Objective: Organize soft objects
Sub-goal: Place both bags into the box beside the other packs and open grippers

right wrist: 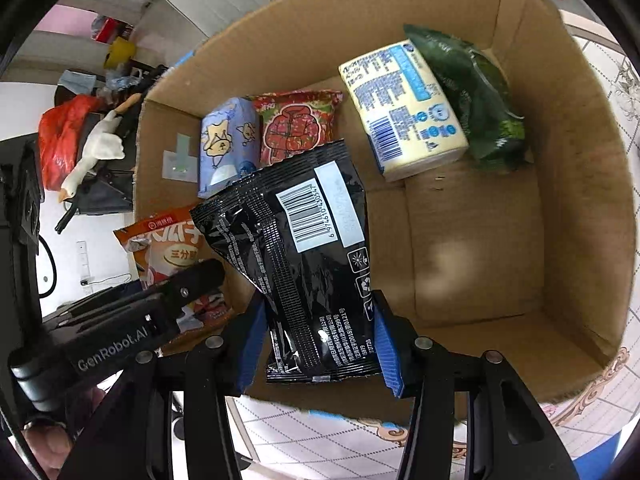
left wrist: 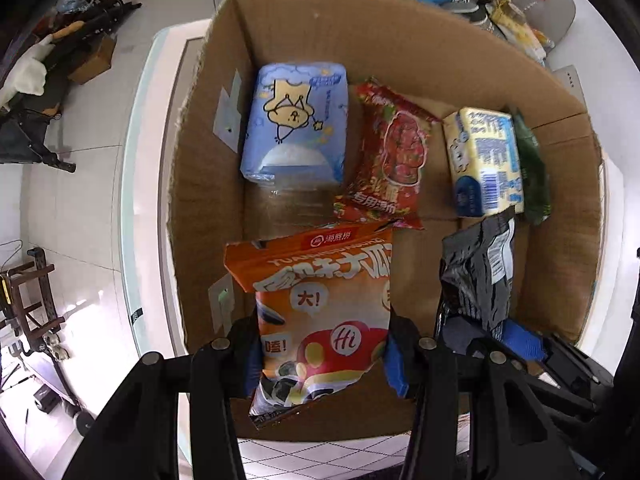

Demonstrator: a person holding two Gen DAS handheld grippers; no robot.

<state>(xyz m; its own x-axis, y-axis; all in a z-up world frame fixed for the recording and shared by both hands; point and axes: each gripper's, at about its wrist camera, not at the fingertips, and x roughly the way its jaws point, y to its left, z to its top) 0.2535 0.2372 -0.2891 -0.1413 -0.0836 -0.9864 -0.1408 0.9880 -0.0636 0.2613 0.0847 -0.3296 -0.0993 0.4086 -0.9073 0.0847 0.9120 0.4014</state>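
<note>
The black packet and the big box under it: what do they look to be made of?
Black packet, pinched in the right tool: seemingly glossy plastic film; it crinkles and throws bright glints. Box: plain brown cardboard, matte, with raw fibrous cut edges and folded flaps.

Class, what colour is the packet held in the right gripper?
Black, with a white barcode label: the packet in the right gripper, clearest in the right wrist view.

Our right gripper (right wrist: 320,340) over the cardboard box (right wrist: 580,168)

We pinch a black packet (right wrist: 296,256) between the blue pads (right wrist: 386,352). Along the box's far wall lie a blue tissue pack (right wrist: 226,144), red pouch (right wrist: 298,126), yellow pack (right wrist: 404,108) and green bag (right wrist: 476,96); our left gripper (right wrist: 168,304) holds an orange bag (right wrist: 168,248) at the left edge.
</note>
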